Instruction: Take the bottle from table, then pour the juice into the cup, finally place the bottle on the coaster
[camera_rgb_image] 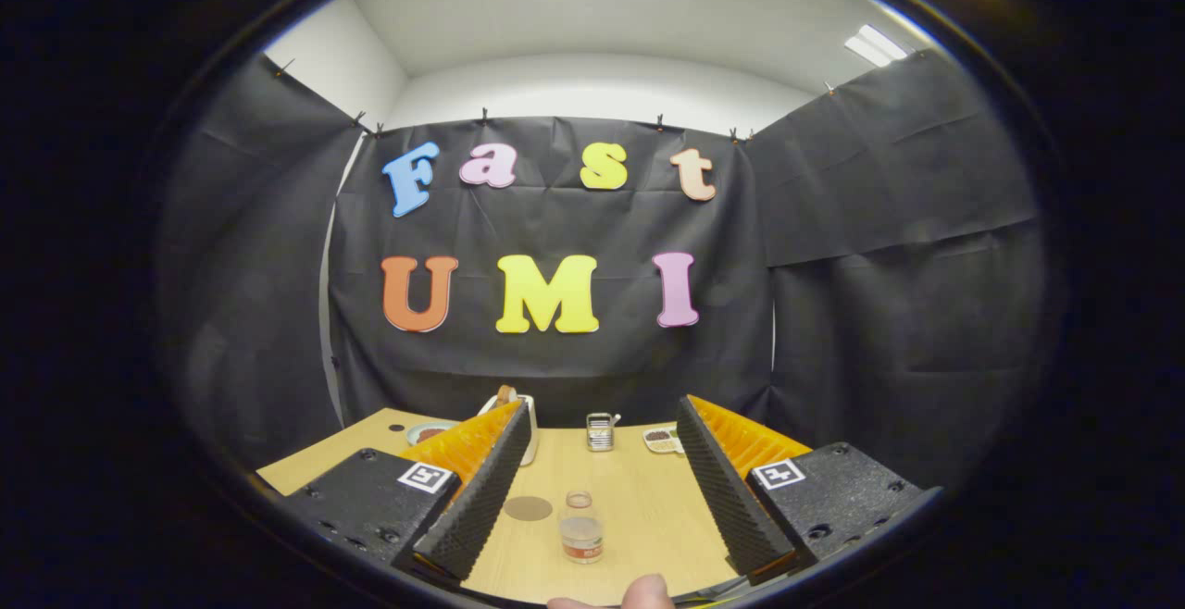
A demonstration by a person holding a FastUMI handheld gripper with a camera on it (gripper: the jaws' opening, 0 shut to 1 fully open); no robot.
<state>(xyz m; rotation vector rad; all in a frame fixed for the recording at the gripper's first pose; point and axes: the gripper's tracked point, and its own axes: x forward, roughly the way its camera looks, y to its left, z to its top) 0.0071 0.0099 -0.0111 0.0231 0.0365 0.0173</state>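
My gripper [602, 408] is held above the wooden table [639, 507], open wide, with nothing between its fingers. Seen between the fingers, down on the table, stands a small clear bottle [581, 538] with a red label band. Just beyond the bottle is a small clear cup [579, 499]. A round brown coaster [528, 508] lies flat to the left of the cup, close to the left finger [486, 489]. The gripper touches none of them.
At the table's far edge stand a white jug [529, 415] partly behind the left finger, a metal container [600, 431], a small dish of brown bits [661, 441] and a bowl [428, 431]. A person's fingertip [646, 592] shows below the bottle.
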